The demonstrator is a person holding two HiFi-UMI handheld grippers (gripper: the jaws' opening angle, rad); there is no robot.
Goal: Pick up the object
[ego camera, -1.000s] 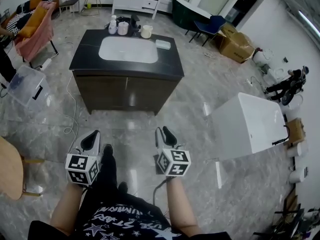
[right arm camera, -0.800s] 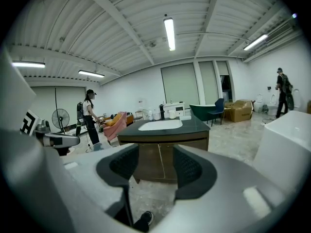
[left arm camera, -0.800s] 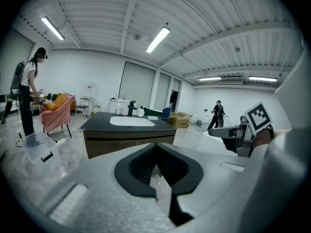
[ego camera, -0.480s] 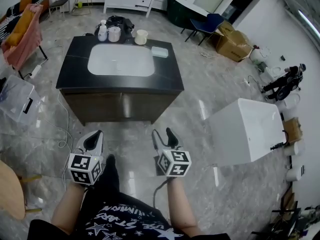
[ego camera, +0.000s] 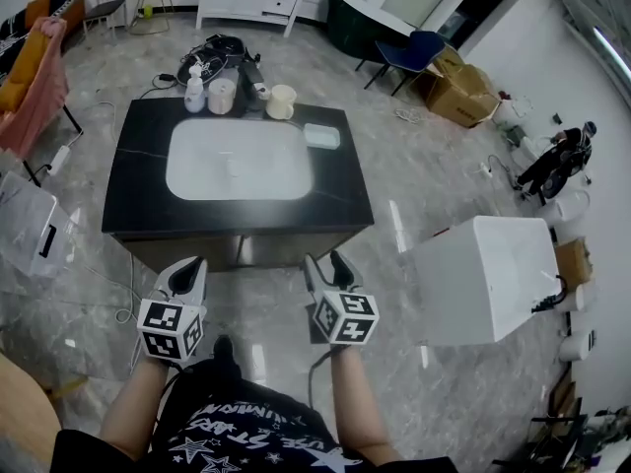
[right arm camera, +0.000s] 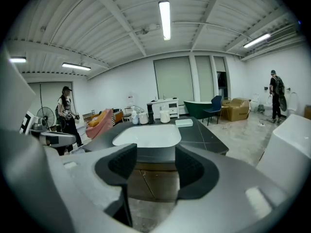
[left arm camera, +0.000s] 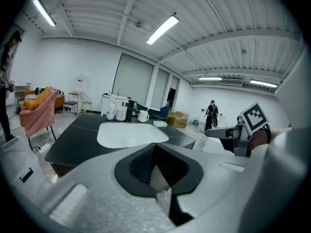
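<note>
A black vanity counter [ego camera: 138,200] with a white sink basin [ego camera: 239,159] stands just ahead of both grippers. Along its far edge stand a white soap bottle [ego camera: 194,94], a pale cup [ego camera: 222,96] and a cream mug [ego camera: 282,101], with a pale green dish [ego camera: 321,135] to the right. My left gripper [ego camera: 185,276] hangs before the counter's front edge, jaws shut and empty [left arm camera: 155,147]. My right gripper [ego camera: 328,267] is level with it, open, with nothing between its pads [right arm camera: 155,166]. The mug [right arm camera: 165,116] and dish [right arm camera: 184,123] show beyond the basin.
A white tub-like block [ego camera: 488,254] stands on the floor to the right. A clear plastic bin [ego camera: 30,230] sits left, and cables [ego camera: 212,52] trail behind the counter. Cardboard boxes [ego camera: 463,92] lie at the back right. A person [right arm camera: 65,110] stands off to the left.
The counter has come closer and now lies right in front of the grippers. The right gripper's jaws have spread apart. The left gripper stays shut.
</note>
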